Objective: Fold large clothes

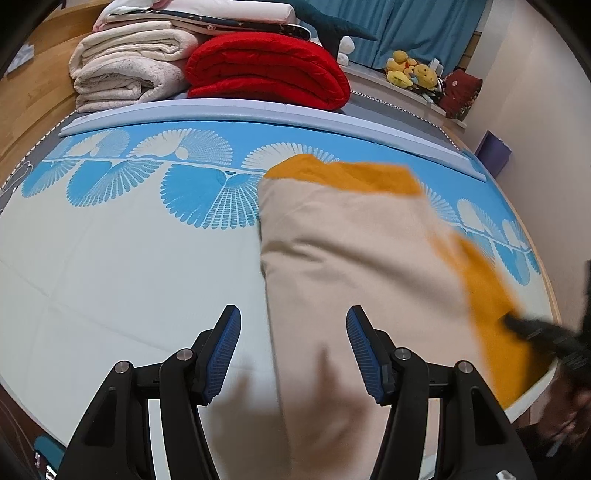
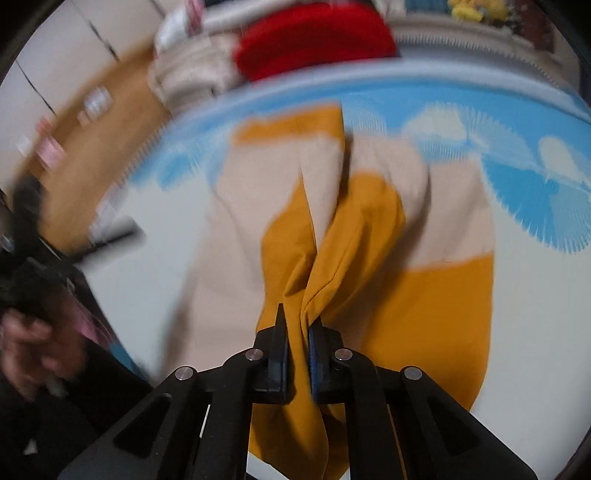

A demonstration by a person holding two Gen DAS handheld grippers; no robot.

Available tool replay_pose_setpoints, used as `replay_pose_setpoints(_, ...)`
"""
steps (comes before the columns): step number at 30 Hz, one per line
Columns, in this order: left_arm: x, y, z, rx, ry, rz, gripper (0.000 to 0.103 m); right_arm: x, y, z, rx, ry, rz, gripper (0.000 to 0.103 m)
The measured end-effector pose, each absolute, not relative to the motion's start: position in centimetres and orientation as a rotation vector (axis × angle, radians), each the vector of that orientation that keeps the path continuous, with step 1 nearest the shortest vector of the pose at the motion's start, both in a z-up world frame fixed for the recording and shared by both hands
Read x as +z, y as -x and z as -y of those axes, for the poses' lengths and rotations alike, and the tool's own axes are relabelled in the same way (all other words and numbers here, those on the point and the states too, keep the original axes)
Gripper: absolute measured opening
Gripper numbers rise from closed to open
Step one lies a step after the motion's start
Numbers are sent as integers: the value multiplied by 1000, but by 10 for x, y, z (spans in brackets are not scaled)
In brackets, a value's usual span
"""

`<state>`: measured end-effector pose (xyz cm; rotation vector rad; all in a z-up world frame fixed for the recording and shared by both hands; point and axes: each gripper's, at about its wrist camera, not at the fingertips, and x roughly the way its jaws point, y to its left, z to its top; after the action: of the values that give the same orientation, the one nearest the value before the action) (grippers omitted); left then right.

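**Folding on the bed: orange cloth pinched, other gripper waiting**

Lying across the bed cover (image 1: 110, 258), which was pale with a band of blue fan shapes, the beige and orange garment (image 1: 351, 258) took the right half of the left wrist view. At the far side of the bed stood a pile of cream blankets (image 1: 122, 70) and, just right of it, a folded red quilt (image 1: 266, 70). Further right, some yellow plush toys (image 1: 410, 72) sat near blue curtains (image 1: 413, 26). A dark teal plush shape (image 1: 332, 26) stood behind the quilt.

The left gripper (image 1: 293, 350) pointed down toward the bed with its jaws apart. The left edge of the garment lay under the space between them, and the blue pads (image 1: 221, 354) pressed on nothing.

The right gripper (image 2: 297, 339) was clenched on a gathered fold of the orange part, which bunched up into folds between the jaws. This view was blurred. At its left edge a hand (image 2: 29, 343) holding the other dark tool appeared, unclear.
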<state>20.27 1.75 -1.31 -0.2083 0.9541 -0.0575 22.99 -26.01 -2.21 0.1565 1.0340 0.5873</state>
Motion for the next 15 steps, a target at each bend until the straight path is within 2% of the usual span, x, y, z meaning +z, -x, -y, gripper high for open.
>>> replay_pose_setpoints(3, -15, -204, -12, -68, 197, -960, 55, 17, -214, 295, 608, -223, -868, 6)
replay_pose_setpoints(6, -17, -207, -5, -80, 188, -972, 55, 27, -204, 328, 573, -253, -827, 5)
replay_pose_setpoints(10, -21, -209, 6, -111, 180, -991, 55, 5, -202, 349, 454, -159, -947, 5)
replay_pose_setpoints(15, -32, -212, 17, -206, 235, -1062, 57, -59, -214, 353, 287, -16, -1219, 5)
